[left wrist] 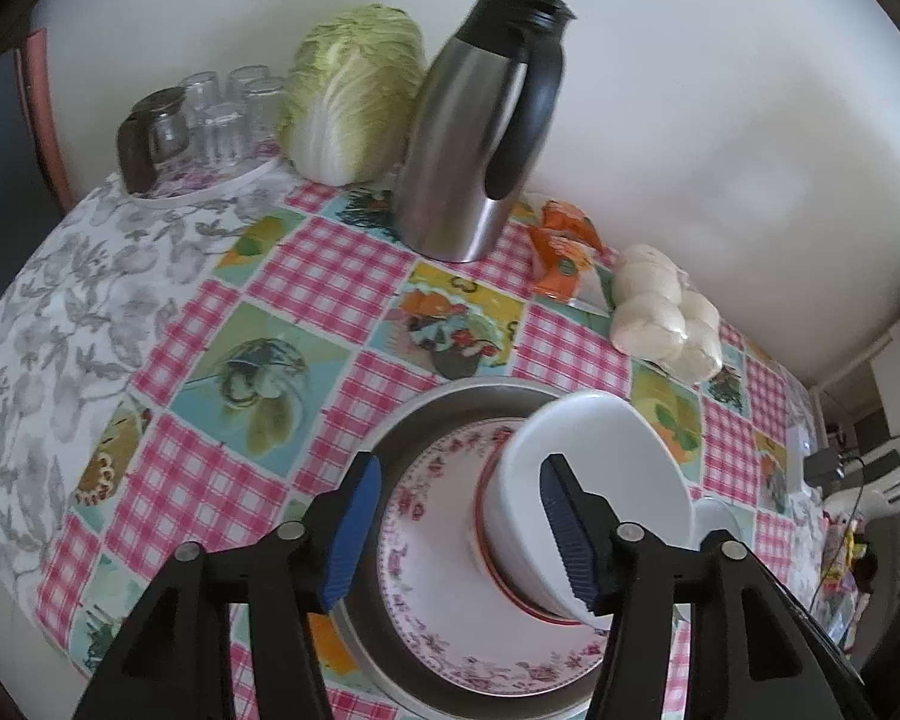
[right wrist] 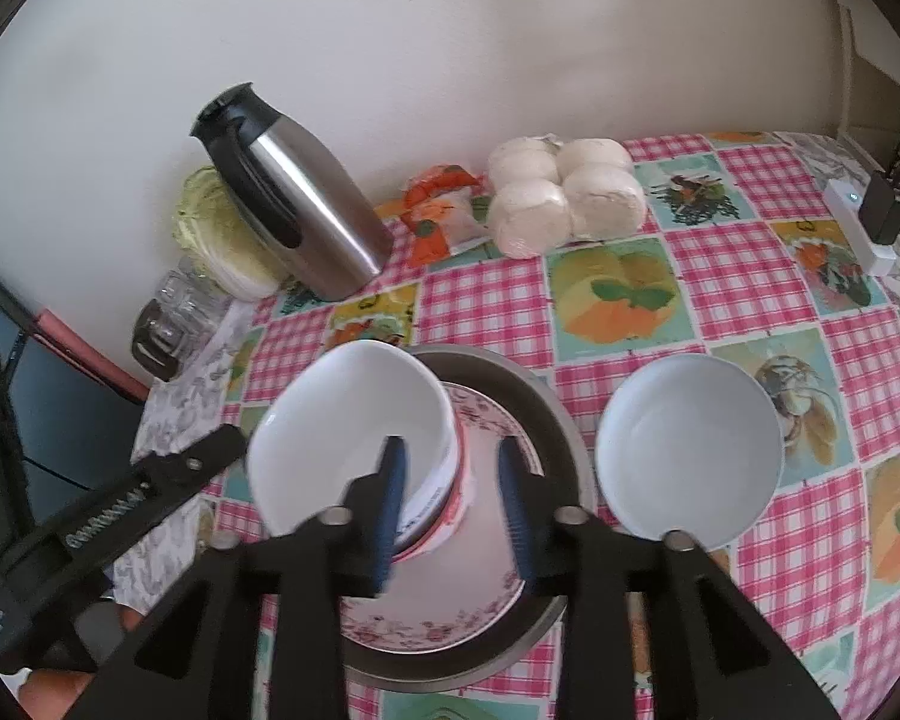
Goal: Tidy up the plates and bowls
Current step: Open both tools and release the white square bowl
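The left claw stands spread, its blue pads apart; its right-hand pad overlaps the rim of the white bowl in the picture, but whether it touches cannot be told, and the other pad hangs free over the floral plate. The right claw is also parted, one pad inside the bowl's mouth and one outside its wall, with a gap showing, so neither pinches.

The bowl sits tilted on the floral plate, which rests in a grey metal dish just ahead of both claws. The claws' own arms cover the near edge of plate and dish, and the red-banded foot of the bowl is blurred in the right view.

Only the right view shows a second white bowl in full, standing empty on the checked tablecloth to the right of that claw; the left view catches just a sliver of it. The right view also shows the left claw's black body at lower left, with fingertips beneath it, cut off by the frame.

Beyond the claws stand a steel thermos jug, a napa cabbage, upturned glasses on a tray, an orange packet and wrapped white buns; the cabbage is largely hidden behind the jug in the right view.
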The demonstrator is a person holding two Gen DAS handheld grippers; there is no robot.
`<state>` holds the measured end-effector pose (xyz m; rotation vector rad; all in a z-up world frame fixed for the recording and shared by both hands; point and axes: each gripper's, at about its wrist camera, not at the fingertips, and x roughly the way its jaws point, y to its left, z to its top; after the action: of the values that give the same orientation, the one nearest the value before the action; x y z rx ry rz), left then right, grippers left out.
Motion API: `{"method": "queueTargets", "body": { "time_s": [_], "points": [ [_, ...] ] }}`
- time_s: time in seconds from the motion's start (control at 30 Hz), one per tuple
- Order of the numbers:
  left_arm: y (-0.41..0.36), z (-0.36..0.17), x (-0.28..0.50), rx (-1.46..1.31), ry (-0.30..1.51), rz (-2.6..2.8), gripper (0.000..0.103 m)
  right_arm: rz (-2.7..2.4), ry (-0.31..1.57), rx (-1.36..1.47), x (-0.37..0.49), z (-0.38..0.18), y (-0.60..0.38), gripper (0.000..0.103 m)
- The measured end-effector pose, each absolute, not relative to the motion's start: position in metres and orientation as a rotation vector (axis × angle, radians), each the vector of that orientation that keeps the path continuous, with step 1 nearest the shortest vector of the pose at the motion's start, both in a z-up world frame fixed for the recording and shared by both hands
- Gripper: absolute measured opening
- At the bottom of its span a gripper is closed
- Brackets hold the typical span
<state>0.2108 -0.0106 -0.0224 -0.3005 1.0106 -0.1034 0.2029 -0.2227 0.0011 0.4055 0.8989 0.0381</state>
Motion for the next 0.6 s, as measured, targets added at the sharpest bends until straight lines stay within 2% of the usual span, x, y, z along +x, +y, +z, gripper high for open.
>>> {"method": "queueTargets", "body": {
  "time_s": [0.1,0.13,0.2,0.3,0.4,0.6],
  "points": [
    [-0.0070,-0.0249,0.2121,-0.296,1.020,-0.076,0.078,0.034,0.897,0.403,0.2027,0.0023,-0.2240,0.052],
    [-0.0065,-0.0255,0.2123,-0.288,1.023,-0.065,0.080,0.033,0.896,0.402,0.2026,0.0027,-0.2241,0.059],
    [-0.0059,-0.0267,0.2125,-0.266,1.028,-0.039,0.085,0.031,0.894,0.396,0.2028,0.0035,-0.2232,0.067],
    [-0.0063,-0.0275,0.2125,-0.237,1.030,-0.016,0.093,0.031,0.899,0.383,0.2043,0.0028,-0.2217,0.069],
    [-0.0071,-0.0269,0.2121,-0.216,1.025,-0.007,0.098,0.028,0.901,0.366,0.2054,0.0013,-0.2208,0.081],
    [-0.0041,-0.0227,0.2110,-0.204,0.997,0.021,0.103,0.036,0.875,0.342,0.2034,0.0054,-0.2208,0.088]
  ]
}}
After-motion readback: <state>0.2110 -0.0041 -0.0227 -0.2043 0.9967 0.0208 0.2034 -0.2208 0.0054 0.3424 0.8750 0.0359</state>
